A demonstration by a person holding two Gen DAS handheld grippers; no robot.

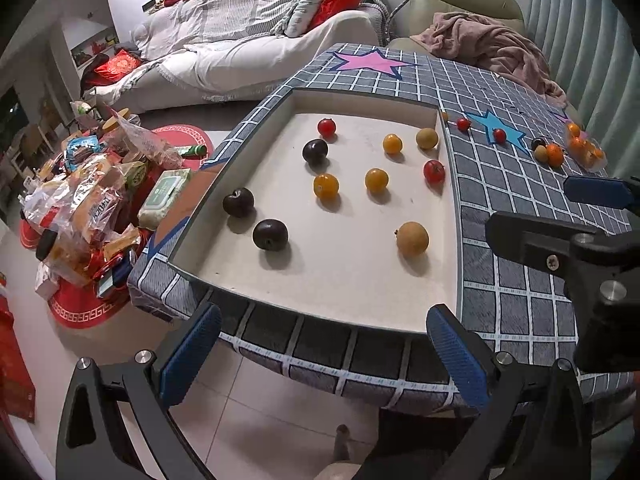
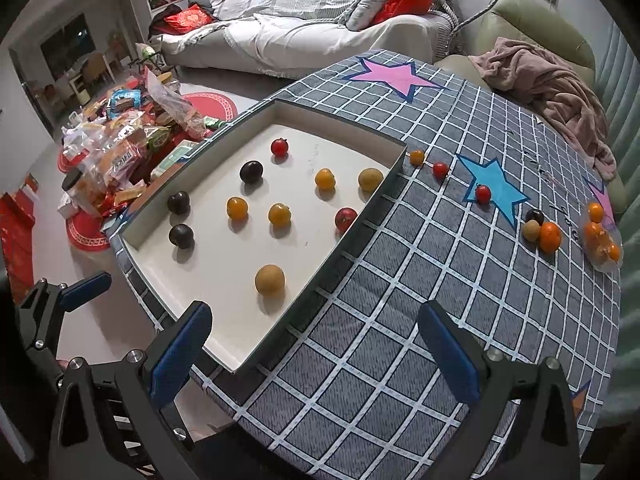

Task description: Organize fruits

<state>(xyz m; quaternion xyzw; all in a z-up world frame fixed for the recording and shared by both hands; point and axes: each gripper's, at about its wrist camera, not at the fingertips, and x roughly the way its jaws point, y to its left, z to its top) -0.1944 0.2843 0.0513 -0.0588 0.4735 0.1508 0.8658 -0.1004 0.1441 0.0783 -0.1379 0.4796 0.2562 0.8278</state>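
Observation:
A shallow white tray [image 1: 360, 296] [image 2: 224, 344] lies on the checked tablecloth [image 2: 400, 280]. In it are three dark plums [image 1: 270, 234] [image 2: 181, 235], several yellow and red tomatoes [image 1: 326, 186] [image 2: 279, 214] and two tan round fruits [image 1: 412, 238] [image 2: 270, 278]. On the cloth to the right lie red tomatoes [image 2: 483, 194], a small orange tomato [image 2: 416, 157], a dark plum [image 2: 534, 216], a tan fruit [image 2: 532, 230] and an orange [image 2: 550, 236]. My left gripper [image 1: 324, 356] is open at the tray's near edge, nothing between its fingers. My right gripper [image 2: 316, 352] is open over the tray's near right corner, empty.
A clear bag of small oranges [image 2: 602, 240] lies at the table's far right. A pink blanket [image 2: 560, 92] hangs over the far edge. Snack packets [image 1: 88, 208] are piled on the floor to the left. A sofa [image 1: 248, 40] stands behind.

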